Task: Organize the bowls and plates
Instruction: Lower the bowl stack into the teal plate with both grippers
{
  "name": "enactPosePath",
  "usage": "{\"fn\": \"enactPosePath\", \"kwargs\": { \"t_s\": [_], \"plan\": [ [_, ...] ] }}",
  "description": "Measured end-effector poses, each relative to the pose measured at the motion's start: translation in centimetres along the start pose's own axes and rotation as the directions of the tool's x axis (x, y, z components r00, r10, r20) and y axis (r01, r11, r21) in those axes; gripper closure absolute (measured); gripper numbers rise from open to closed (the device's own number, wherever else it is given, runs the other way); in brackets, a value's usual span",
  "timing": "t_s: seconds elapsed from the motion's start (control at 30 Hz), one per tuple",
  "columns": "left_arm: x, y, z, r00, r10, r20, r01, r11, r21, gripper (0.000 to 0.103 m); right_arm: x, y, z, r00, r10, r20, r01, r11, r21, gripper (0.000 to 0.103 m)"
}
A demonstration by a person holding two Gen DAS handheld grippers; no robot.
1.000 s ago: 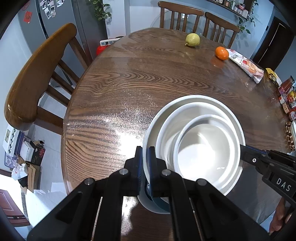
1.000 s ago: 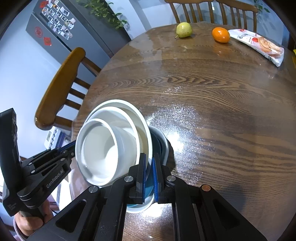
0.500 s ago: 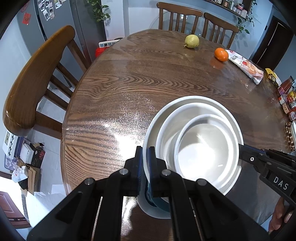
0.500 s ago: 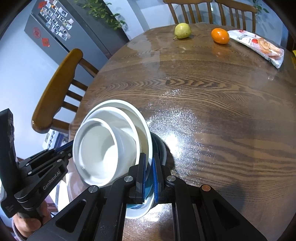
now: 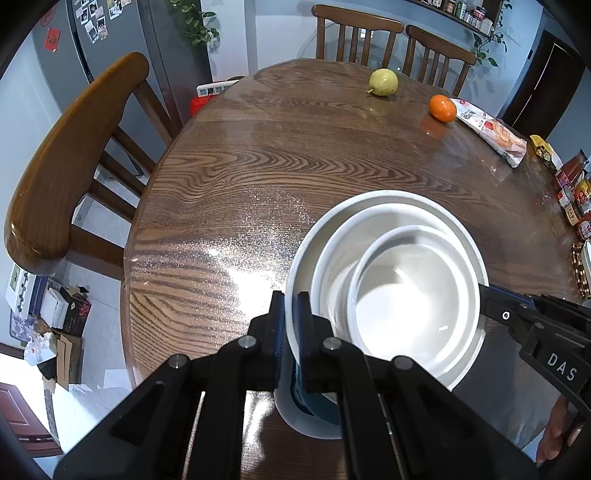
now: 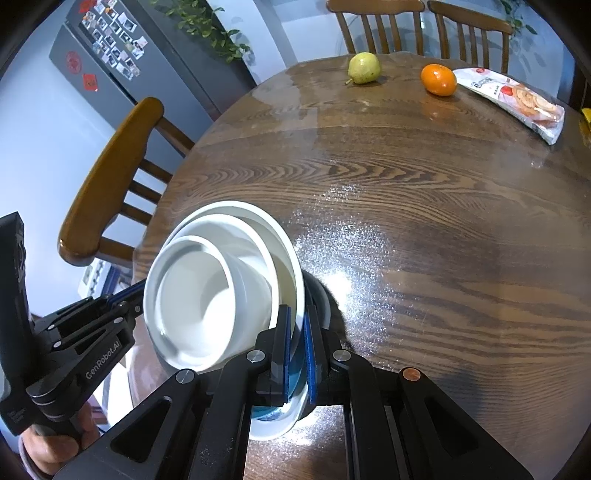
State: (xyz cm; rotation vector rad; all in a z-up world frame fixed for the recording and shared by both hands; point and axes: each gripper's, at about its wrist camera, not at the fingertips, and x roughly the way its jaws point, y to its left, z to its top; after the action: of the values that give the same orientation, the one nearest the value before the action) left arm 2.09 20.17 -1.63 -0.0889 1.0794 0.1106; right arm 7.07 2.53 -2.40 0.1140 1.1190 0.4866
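Note:
A stack of three nested white bowls (image 5: 406, 295) hangs above the near part of the round wooden table (image 5: 295, 166). It also shows in the right wrist view (image 6: 207, 295). My left gripper (image 5: 290, 325) is shut on the stack's left rim. My right gripper (image 6: 297, 332) is shut on its right rim. Each gripper shows in the other's view, at the far rim. Below the stack a white plate with a blue inside (image 6: 273, 421) lies on the table, mostly hidden.
A pear (image 5: 384, 82), an orange (image 5: 442, 108) and a snack packet (image 5: 491, 131) lie at the table's far side. Jars and sachets (image 5: 576, 195) line the right edge. Wooden chairs stand at the left (image 5: 66, 166) and the back (image 5: 354, 33).
The bowl stack and both grippers have risen a little; the table looks slightly farther and the plate beneath shows more.

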Motion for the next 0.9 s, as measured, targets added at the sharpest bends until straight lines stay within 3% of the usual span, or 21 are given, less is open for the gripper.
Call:
{"fn": "enactPosePath", "kwargs": {
  "t_s": [0.9],
  "plan": [
    [1.7, -1.9, 2.8, 0.999, 0.011, 0.030, -0.013, 0.999, 0.036, 0.101, 0.5, -1.2, 2.8, 0.996, -0.065, 0.058, 0.065, 0.998, 0.017, 0.093]
  ]
}}
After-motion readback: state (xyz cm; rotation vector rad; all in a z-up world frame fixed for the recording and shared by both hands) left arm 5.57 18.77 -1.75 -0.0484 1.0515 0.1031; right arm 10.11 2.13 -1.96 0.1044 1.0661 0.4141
